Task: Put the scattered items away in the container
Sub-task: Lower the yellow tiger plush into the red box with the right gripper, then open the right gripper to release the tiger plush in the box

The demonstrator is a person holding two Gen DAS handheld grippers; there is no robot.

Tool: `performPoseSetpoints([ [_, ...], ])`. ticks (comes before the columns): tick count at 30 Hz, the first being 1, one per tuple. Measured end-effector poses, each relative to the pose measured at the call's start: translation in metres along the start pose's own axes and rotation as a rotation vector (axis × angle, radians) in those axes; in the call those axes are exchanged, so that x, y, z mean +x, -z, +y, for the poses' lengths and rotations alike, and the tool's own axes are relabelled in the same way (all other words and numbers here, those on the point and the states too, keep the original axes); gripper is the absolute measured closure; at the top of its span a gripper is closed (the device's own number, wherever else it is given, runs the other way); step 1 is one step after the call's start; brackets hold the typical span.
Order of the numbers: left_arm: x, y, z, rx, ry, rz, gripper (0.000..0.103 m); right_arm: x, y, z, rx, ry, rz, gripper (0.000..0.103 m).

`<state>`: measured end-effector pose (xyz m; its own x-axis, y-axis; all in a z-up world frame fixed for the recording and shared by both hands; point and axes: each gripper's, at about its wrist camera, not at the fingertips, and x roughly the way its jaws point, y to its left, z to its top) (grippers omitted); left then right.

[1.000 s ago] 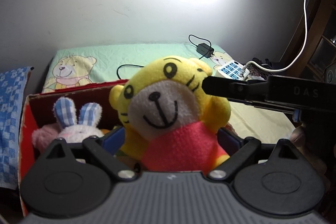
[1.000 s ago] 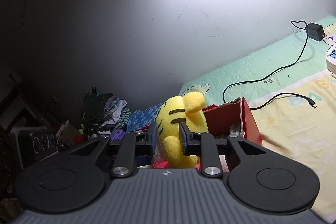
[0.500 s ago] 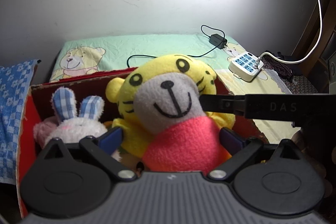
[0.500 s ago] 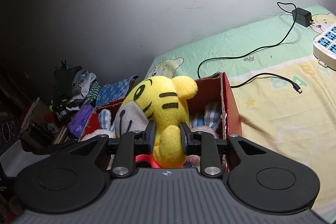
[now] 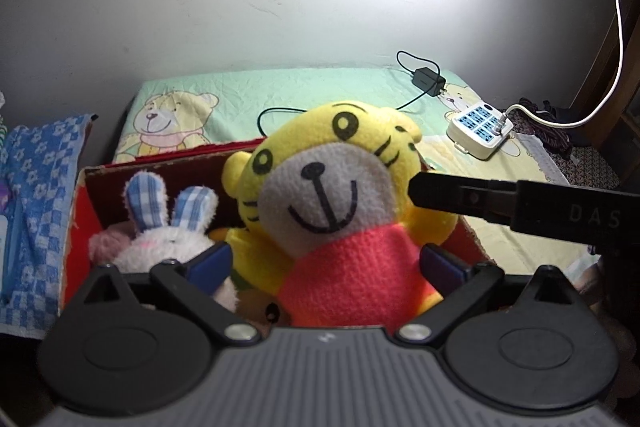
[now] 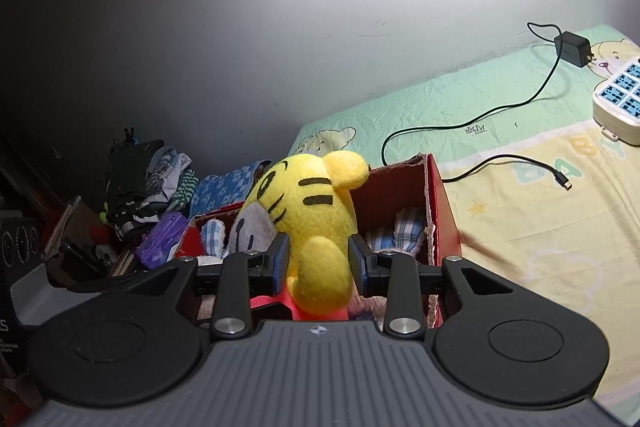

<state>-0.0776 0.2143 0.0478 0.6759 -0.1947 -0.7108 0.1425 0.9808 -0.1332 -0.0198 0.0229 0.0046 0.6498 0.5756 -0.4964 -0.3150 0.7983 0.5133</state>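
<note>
Two grippers sit by one yellow tiger toy [image 5: 332, 187], which stands in a red box [image 5: 80, 227] on the bed [image 5: 320, 91]. Seen from the left wrist, the left gripper [image 5: 326, 261] has its jaws as wide as they go, one on each side of the tiger's pink shirt, and the pads do not squeeze it. Seen from the right wrist, the right gripper [image 6: 318, 261] has just been opening its jaws; the tiger's yellow arm is between them, with the blue pads close beside it, and I cannot tell if they touch. A white bunny [image 5: 168, 227] with blue check ears lies in the box beside the tiger. The bed has a green and yellow sheet with bears on it. A black charger [image 5: 430, 81] with its wire and a white power strip [image 5: 480, 127] lie on the sheet past the box. A grey wall [image 5: 200, 7] with a bright glow is behind. Only the left view shows the tiger's smiling face and the right gripper [image 5: 416, 189] reaching in from the side. Only the right view shows folded clothes [image 6: 152, 179] piled in the dark corner.
</note>
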Motion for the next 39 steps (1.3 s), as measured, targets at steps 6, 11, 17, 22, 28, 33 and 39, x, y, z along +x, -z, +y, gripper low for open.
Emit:
performPoseSetpoints([
  [6,-0.010,0.002,-0.003,-0.030,-0.066,0.015,0.003,-0.018,0.003,0.003,0.005,0.066,-0.036,0.057],
  [11,-0.018,0.004,-0.005,-0.055,-0.162,0.018,0.003,-0.030,0.007,0.004,-0.002,0.111,-0.054,0.054],
  [17,-0.028,0.008,-0.012,-0.096,-0.238,0.040,0.003,-0.043,0.010,0.006,-0.045,0.115,-0.058,0.050],
  [22,-0.035,0.014,-0.031,-0.118,-0.292,0.058,0.003,-0.050,0.009,0.004,-0.082,0.119,-0.029,0.050],
  [28,-0.034,0.023,-0.057,-0.148,-0.341,0.090,0.003,-0.068,0.007,-0.010,-0.105,0.109,-0.012,0.049],
  [33,-0.031,0.034,-0.074,-0.172,-0.362,0.113,0.003,-0.080,0.010,-0.021,-0.110,0.111,0.022,0.049],
  [39,-0.026,0.049,-0.097,-0.162,-0.391,0.133,0.003,-0.089,0.016,-0.032,-0.130,0.112,0.054,0.049],
])
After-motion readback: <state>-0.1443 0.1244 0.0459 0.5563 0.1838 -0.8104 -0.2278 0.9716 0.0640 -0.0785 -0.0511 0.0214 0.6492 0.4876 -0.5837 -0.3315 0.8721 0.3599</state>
